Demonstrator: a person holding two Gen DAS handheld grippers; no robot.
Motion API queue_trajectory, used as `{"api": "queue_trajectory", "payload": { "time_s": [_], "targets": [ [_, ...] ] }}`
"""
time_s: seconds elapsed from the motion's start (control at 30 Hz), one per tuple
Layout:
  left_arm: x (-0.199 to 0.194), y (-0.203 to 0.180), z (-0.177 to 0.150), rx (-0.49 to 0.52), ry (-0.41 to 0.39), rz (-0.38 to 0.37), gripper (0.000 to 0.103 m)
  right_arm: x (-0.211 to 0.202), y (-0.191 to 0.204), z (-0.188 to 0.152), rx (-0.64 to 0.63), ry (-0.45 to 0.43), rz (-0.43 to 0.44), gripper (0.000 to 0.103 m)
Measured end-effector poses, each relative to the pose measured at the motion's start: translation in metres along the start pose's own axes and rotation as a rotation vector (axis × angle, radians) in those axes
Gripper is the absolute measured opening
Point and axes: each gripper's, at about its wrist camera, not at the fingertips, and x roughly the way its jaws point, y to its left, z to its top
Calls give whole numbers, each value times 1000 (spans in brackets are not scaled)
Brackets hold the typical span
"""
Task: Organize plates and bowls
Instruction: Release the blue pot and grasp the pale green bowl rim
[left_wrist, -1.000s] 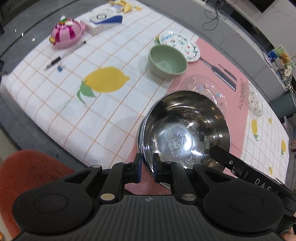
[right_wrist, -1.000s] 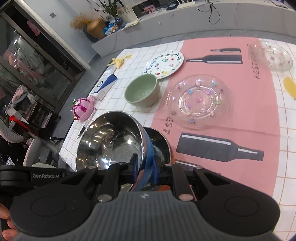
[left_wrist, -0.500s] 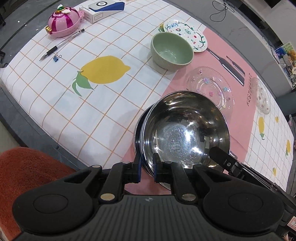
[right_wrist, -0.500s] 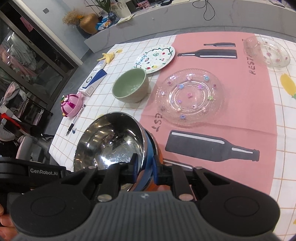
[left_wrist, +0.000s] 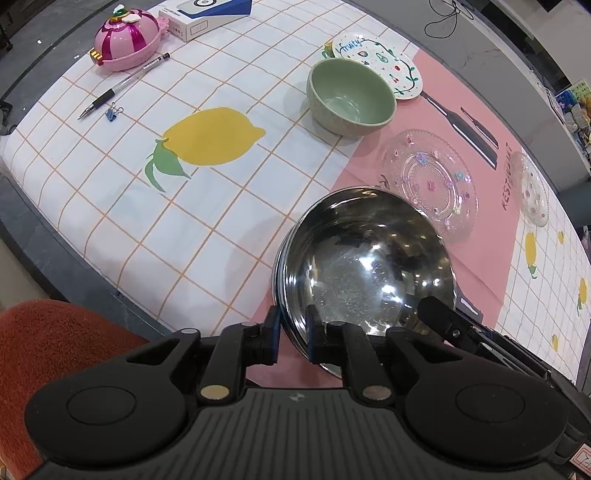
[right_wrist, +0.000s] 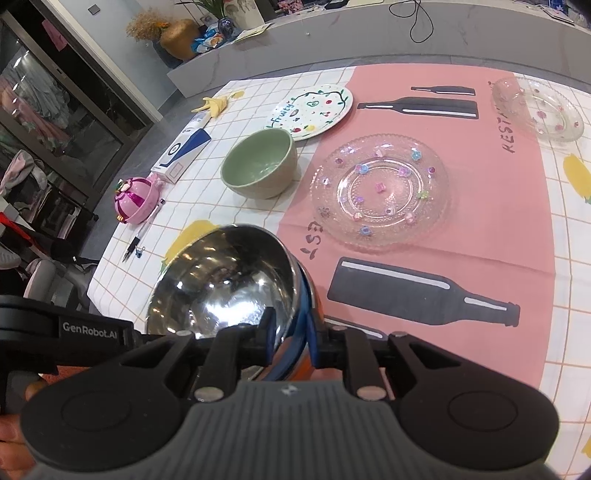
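Observation:
A steel bowl (left_wrist: 369, 266) is held over the table's near edge, nested in a second steel bowl whose rim shows at its left. My left gripper (left_wrist: 293, 334) is shut on its near rim. My right gripper (right_wrist: 290, 338) is shut on the opposite rim of the steel bowl (right_wrist: 225, 288). A green bowl (left_wrist: 349, 98) (right_wrist: 260, 164), a clear glass plate (left_wrist: 430, 182) (right_wrist: 380, 192), a painted white plate (left_wrist: 384, 62) (right_wrist: 314, 110) and a small glass dish (left_wrist: 533, 194) (right_wrist: 539, 109) lie on the table.
A pink toy case (left_wrist: 127, 38), a pen (left_wrist: 122, 86), a blue binder clip (left_wrist: 113, 112) and a white-blue box (left_wrist: 205, 14) lie at the table's far left. An orange chair seat (left_wrist: 48, 350) sits below the table's edge.
Both grippers have carried the steel bowls forward over the table, closer to the green bowl and the glass plate. Both grips are unchanged.

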Motion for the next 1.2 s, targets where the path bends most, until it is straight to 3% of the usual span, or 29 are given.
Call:
{"api": "queue_trajectory", "payload": {
  "time_s": [0.17,0.23,0.33,0.67,0.97,1.07,1.2],
  "targets": [
    [-3,-3,0,30,-16,10,15,-3,4,0,-26,-14,-7,25],
    [-7,-3,1,52,-39,11,23,-7,6,0,-42,-30,-15,33],
    [-17,-4,4,98,-66,-14,28,-15,7,1,-66,-63,-29,36],
    [-47,-4,39,147,-276,-79,29,-23,-8,22,-27,-127,-10,41],
    [-22,-50,59,381,-392,-92,37,0,-34,62,79,-163,-10,43],
    [-8,-53,73,379,-417,-80,42,10,-37,72,106,-187,15,43],
    [7,-37,97,298,-427,-84,44,29,-34,83,107,-157,13,43]
  ]
}}
